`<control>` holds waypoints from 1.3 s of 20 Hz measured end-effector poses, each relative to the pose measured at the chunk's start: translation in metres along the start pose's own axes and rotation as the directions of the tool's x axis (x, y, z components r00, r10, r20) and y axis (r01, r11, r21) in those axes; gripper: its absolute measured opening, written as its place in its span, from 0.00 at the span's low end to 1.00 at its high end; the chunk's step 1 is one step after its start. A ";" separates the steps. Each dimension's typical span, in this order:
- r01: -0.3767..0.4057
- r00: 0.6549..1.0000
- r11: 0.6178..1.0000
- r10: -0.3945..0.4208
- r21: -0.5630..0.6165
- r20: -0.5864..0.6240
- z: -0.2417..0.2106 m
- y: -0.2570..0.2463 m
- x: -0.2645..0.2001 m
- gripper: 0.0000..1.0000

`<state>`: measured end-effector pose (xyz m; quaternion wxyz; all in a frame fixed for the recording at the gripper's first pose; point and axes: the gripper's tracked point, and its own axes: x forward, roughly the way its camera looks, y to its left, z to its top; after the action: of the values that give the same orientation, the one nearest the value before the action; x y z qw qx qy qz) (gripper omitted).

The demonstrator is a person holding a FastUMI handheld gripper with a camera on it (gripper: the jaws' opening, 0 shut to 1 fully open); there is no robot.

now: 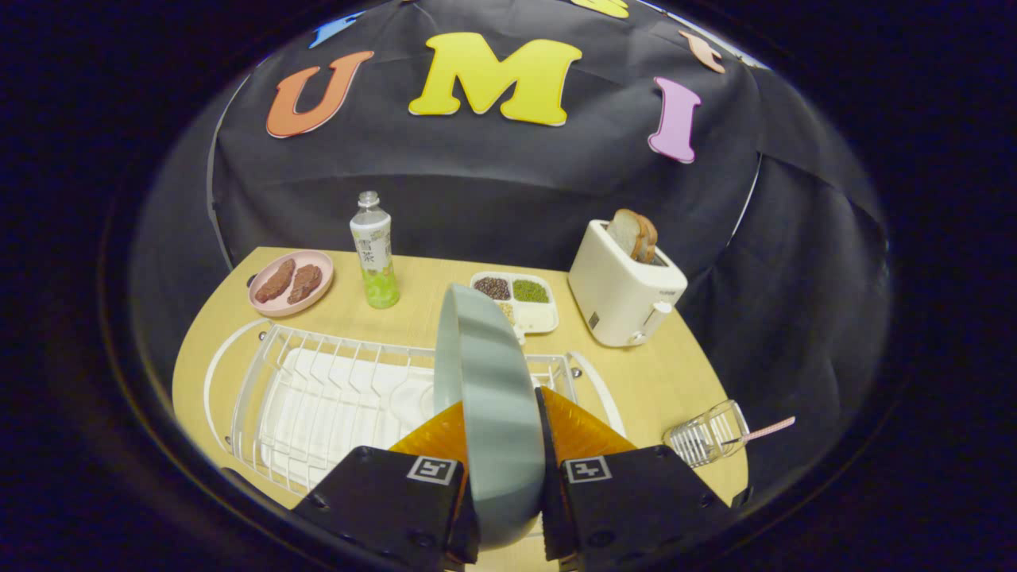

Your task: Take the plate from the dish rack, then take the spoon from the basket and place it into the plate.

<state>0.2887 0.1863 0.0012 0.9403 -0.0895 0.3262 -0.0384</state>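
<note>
A: As the fingers press on it from both sides, the gripper holds the plate firmly; the grey plate stands on its edge between them, upright, and its top rim rises well beyond the fingertips.

B: So the first part of the task is done?

A: I judge it almost done; the plate seems lifted out of the dish rack, which lies just ahead of the fingers and under them, white wire on a white tray, with no dishes in the part I can see; but the plate is not yet put down on the table.

B: And the spoon?

A: It is still to take; a small clear basket lies near the table's edge, just beside the right finger and a little ahead, and a thin pink handle sticks out of it; I think this is the spoon, but it is too small to be sure.

B: How is the gripper posed?

A: It looks forward and slightly down over the rack, fingers level side by side; the hand that carries it I cannot describe.

B: What is farther away?

A: Beyond the rack, a divided tray of beans, partly behind the plate; then a green bottle and a pink dish with two brown pieces; a toaster with bread stands far right.
</note>
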 end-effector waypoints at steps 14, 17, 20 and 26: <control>-0.312 0.949 0.920 0.314 0.239 0.029 -0.139 -0.029 -0.118 0.35; -0.319 0.943 0.893 0.334 0.318 0.009 -0.189 -0.032 -0.115 0.35; -0.344 0.926 0.851 0.378 0.398 -0.008 -0.228 -0.028 -0.107 0.35; -0.372 0.883 0.741 0.468 0.560 -0.033 -0.272 -0.015 -0.078 0.35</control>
<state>0.0584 0.1425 -0.1588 0.8791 0.2574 0.3935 0.0778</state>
